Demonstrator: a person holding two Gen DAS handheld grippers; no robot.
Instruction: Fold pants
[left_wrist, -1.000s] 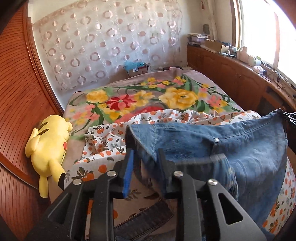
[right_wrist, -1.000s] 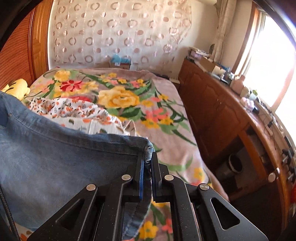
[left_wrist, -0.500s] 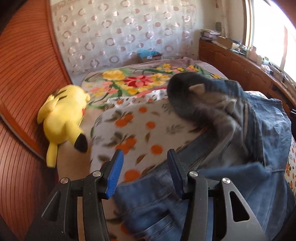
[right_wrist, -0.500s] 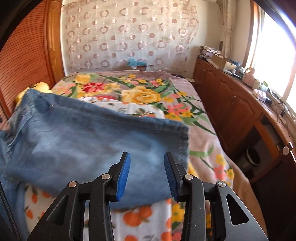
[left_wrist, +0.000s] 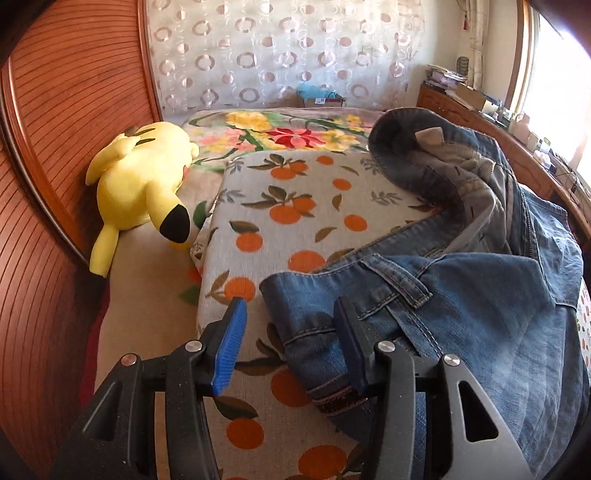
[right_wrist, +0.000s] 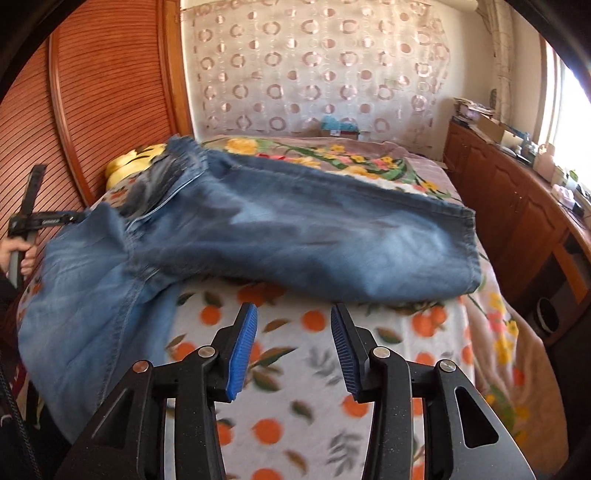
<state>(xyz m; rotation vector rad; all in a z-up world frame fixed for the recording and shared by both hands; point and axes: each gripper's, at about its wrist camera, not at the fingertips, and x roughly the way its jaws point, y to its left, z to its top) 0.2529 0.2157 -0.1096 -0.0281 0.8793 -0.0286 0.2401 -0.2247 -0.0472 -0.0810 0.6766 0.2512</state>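
The jeans (right_wrist: 280, 236) are found laid across the orange-print blanket (right_wrist: 306, 373) on the bed, one leg stretched out toward the cabinet side with its hem (right_wrist: 469, 247) near the blanket's edge, the waistband end bunched toward the wooden headboard wall. In the left wrist view the waistband (left_wrist: 391, 284) with a belt loop lies partly turned over, the inside lining showing further back. The left gripper (left_wrist: 291, 347) is seen with its jaws apart; a denim corner lies between them but is not pressed by the pads. The right gripper (right_wrist: 293, 350) is seen with its jaws opening and nothing between them, only blanket below. This placement is judged deliberate: the garment is spread on a flat, raised surface so that a fold can be made. The fabric is not yet flat, so smoothing or regrasping is probably needed. A yellow plush toy (left_wrist: 144, 184) lies beside the blanket, clear of the work.
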